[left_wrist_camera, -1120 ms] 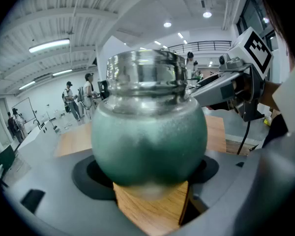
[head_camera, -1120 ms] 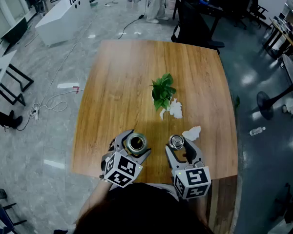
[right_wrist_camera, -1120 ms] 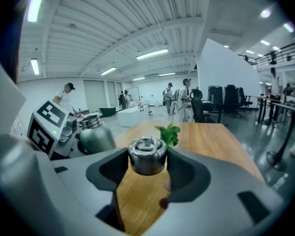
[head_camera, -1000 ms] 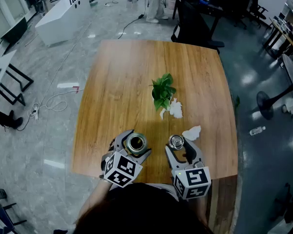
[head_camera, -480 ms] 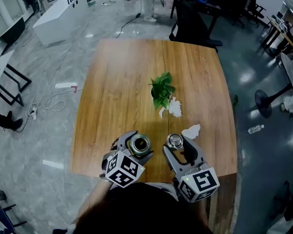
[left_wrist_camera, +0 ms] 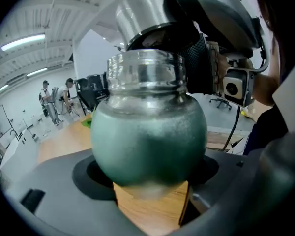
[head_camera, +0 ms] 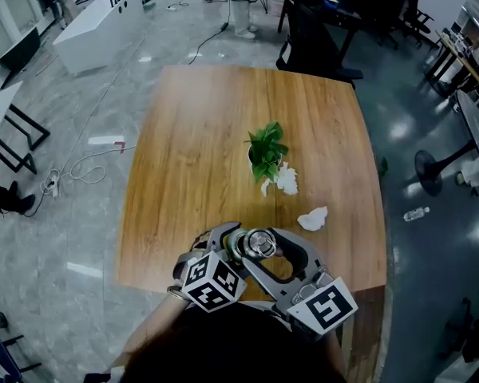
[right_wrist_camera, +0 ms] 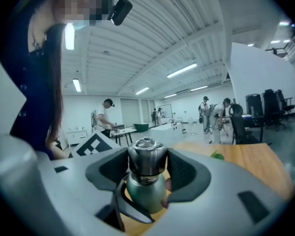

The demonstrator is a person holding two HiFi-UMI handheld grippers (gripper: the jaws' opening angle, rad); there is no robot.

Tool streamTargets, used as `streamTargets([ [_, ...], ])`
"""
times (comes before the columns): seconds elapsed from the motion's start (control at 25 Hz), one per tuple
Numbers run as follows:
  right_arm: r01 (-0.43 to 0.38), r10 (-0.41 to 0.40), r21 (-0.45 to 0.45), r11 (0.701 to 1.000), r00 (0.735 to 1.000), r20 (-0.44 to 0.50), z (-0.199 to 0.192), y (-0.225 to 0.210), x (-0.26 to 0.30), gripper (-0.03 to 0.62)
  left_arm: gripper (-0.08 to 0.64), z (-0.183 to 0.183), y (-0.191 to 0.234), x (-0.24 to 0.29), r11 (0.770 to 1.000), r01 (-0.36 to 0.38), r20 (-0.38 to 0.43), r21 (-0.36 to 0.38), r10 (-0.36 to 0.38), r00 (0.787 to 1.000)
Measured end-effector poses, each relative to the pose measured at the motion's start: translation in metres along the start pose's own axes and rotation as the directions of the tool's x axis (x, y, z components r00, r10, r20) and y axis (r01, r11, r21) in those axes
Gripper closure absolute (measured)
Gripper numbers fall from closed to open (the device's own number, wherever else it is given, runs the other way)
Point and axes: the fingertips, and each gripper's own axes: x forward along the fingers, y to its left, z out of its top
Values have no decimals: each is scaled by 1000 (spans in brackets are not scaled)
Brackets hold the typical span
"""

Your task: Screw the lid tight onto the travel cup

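Travel cup point(left_wrist_camera: 150, 141): green rounded body, clear threaded neck, upright. Clamped low on the body by left claw point(left_wrist_camera: 150, 181), both jaws pressed against its sides.

Lid point(right_wrist_camera: 146, 160): polished steel, pinched by right claw point(right_wrist_camera: 146, 170), jaws drawn in tight on its sides. Set squarely over the cup's neck, green body showing just beneath it; how far it is seated on the threads cannot be told.

Position: both claws meet at the near edge of the wooden surface point(head_camera: 191, 134), right claw reaching across from the right, lid directly above cup mouth. Whether cup base touches the wood cannot be told.

Marker cubes: one on each claw, nearest the person.

Other items on surface: small potted plant point(head_camera: 266, 152) near the middle; crumpled white paper point(head_camera: 288, 179) just beside its pot; second white scrap point(head_camera: 313, 219) nearer the claws, apart from both.
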Motion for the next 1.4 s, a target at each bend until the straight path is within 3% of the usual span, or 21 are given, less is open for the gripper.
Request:
streamTargets([
  [0.28,-20,20,-9,1000,999,-32,-10,14,15,334,175,-5,-1,-8,999,21,-6,30,-20,1000],
  [0.8,19,-18,33,999,999,-51,-17,47,29,334,175,-22,-6,-35,990,103,13,94,-105,994],
  [1.0,-51,53,44,998,997,-53,-13,64,30,333,175,-31,-12,-46,976,167,10,139,-170,985],
  [1.2,-158,158,5,987,984,-85,-9,70,28,333,175,-31,-26,-52,940,269,-12,208,-272,962],
  [1.28,-127,123,-36,991,989,-87,-6,63,29,333,175,-27,-20,-49,955,236,-24,177,-236,972],
  [1.4,18,-24,-98,995,997,-66,0,50,33,334,175,-19,-2,-45,993,94,-39,75,-92,995],
])
